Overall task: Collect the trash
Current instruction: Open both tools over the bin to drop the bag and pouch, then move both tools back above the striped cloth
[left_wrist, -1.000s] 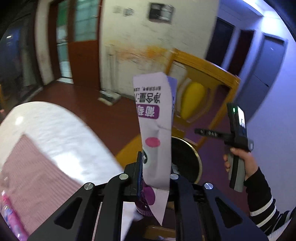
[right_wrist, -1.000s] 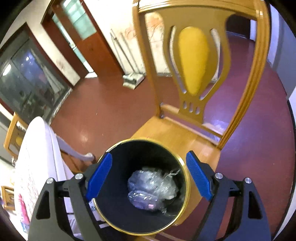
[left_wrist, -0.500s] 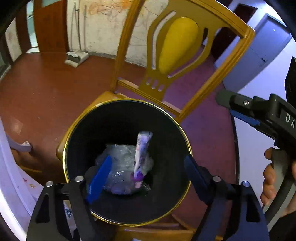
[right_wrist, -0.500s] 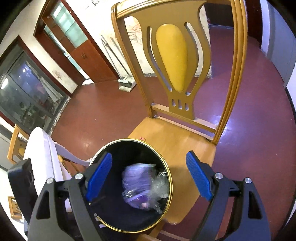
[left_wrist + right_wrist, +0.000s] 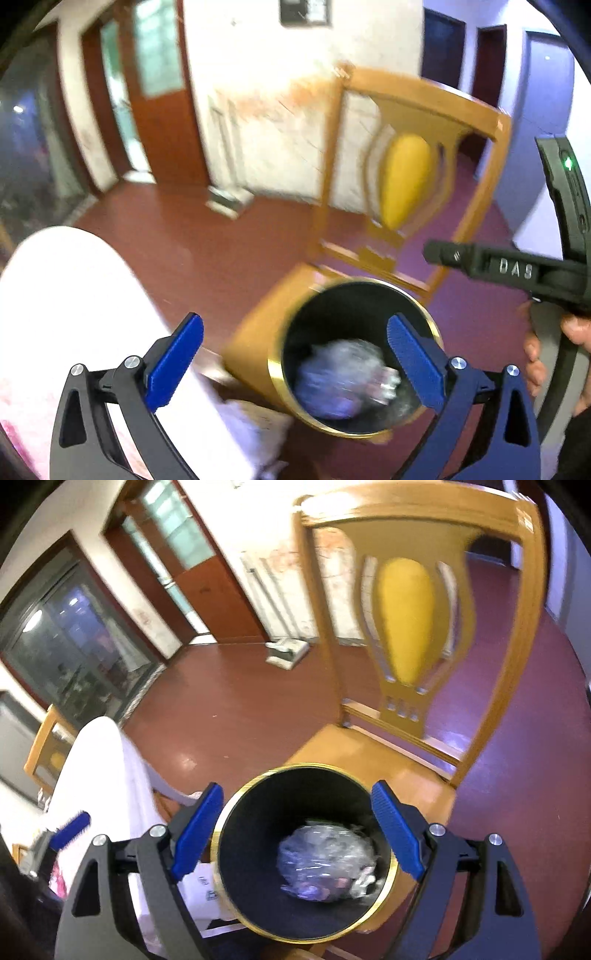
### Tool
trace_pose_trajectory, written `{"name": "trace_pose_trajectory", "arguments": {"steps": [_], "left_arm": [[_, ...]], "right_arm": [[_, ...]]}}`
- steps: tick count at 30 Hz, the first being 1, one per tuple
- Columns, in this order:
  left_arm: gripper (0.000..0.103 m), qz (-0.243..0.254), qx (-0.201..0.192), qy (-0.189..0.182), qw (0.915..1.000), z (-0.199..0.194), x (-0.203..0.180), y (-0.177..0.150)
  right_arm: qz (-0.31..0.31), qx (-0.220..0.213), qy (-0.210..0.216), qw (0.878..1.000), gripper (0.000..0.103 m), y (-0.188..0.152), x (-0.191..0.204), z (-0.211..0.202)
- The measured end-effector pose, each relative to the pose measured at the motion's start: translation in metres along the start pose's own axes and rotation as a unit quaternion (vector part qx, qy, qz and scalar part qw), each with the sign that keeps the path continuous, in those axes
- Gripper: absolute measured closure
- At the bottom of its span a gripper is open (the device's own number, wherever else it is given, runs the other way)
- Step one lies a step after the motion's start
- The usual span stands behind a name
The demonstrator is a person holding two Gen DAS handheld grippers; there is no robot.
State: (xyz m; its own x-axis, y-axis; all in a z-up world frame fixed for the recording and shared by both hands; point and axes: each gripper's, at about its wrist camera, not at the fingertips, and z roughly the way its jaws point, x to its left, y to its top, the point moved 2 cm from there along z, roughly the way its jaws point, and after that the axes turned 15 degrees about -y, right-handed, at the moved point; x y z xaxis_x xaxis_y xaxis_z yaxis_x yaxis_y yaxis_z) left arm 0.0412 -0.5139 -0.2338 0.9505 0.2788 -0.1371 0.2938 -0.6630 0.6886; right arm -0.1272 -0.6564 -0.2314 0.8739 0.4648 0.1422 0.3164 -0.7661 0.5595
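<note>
A: Left wrist view: looks forward and down past its own two blue pads, from above and to the left of the bin. Bin sits low right in frame, close. Blurred. The table edge fills the lower left.

B: Right wrist view?

A: Almost straight over the bin, near, looking down into its mouth, which sits between the pads. Chair back rises straight ahead.

B: Overlap?

A: Both take in the bin, the chair, the table, red floor and the far doors. The left view catches the right gripper side-on at its right edge; the right view shows a blue pad at far left.
</note>
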Motion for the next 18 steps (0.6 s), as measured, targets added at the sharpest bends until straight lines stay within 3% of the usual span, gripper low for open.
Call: {"name": "trace_pose_trajectory", "arguments": {"steps": [4,8,10,13,16,18], "left_arm": [[0.006,-0.025,-0.051,0.094,0.9939,-0.061,0.033,-0.010],[0.006,-0.078,-0.070,0.136,0.9851,-0.111,0.070,-0.035],[0.006,-0.093,-0.084,0.176,0.9763,-0.146,0.084,-0.050],[0.006,-0.125,-0.103,0.248,0.9551,-0.206,0.106,-0.076],[0.006,-0.169,-0.127,0.324,0.9220,-0.276,0.126,-0.108],[0.006,-0.196,-0.138,0.375,0.8956,-0.323,0.135,-0.128]], "right_arm": [[-0.021,-0.019,0.037,0.999,0.020,0.002,0.040,-0.020],[-0.062,-0.034,0.097,0.993,0.020,-0.009,0.106,-0.046],[-0.089,-0.036,0.129,0.987,0.020,-0.015,0.139,-0.057],[-0.145,-0.045,0.179,0.972,0.019,-0.030,0.200,-0.081],[-0.196,-0.053,0.230,0.952,0.019,-0.047,0.256,-0.111],[-0.228,-0.057,0.265,0.935,0.019,-0.061,0.291,-0.133]]}}
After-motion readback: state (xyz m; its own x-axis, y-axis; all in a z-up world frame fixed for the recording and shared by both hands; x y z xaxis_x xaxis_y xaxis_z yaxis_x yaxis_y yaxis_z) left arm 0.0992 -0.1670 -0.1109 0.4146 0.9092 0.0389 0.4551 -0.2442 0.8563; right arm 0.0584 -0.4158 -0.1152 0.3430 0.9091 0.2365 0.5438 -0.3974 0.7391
